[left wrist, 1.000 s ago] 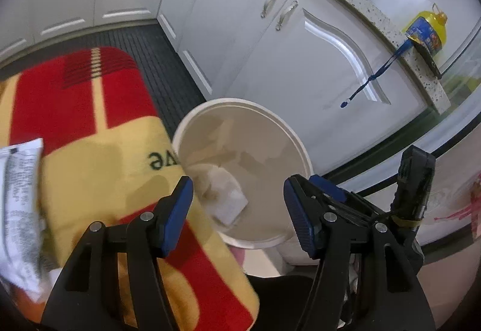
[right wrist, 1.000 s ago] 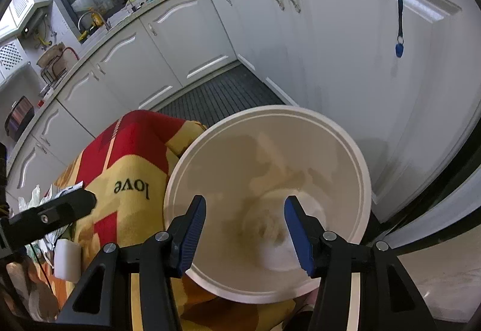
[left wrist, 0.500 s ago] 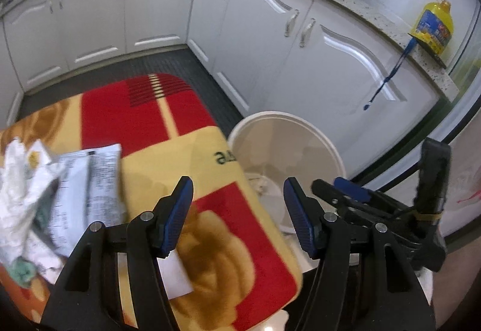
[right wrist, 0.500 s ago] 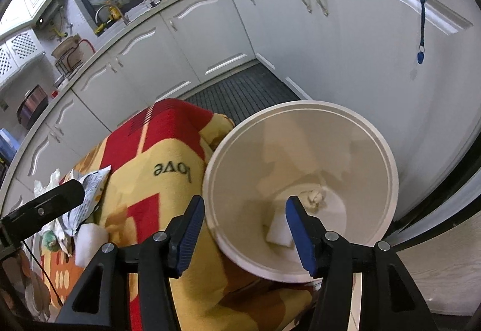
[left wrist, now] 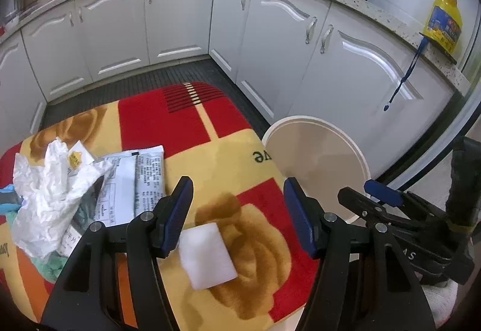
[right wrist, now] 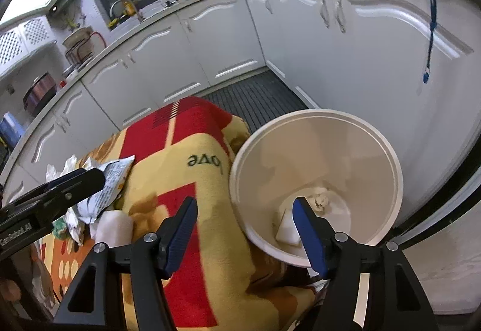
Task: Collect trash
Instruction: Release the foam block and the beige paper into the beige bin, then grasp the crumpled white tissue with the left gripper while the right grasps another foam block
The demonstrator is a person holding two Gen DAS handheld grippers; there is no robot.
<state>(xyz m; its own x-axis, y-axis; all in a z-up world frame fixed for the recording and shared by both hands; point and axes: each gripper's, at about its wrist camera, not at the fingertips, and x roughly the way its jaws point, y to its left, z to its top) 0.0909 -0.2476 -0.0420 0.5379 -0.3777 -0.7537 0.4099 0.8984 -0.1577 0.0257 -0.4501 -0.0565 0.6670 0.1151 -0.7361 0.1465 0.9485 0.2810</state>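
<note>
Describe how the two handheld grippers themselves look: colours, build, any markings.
Both the left gripper and right gripper are matte black plastic frames with triangular cut-outs, silver pivot screws and ribbed blue finger pads. White lettering marks each body's side; the right one's upright black handle carries a yellowish band. No cables or sleeves show.

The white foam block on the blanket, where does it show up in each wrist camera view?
Left wrist: the white foam block lies low in the middle, on the blanket between the left gripper fingers.
Right wrist: white foam block at lower left, beside the crumpled wrappers.
Shared landmark: the white trash bin, right of the blanket.
</note>
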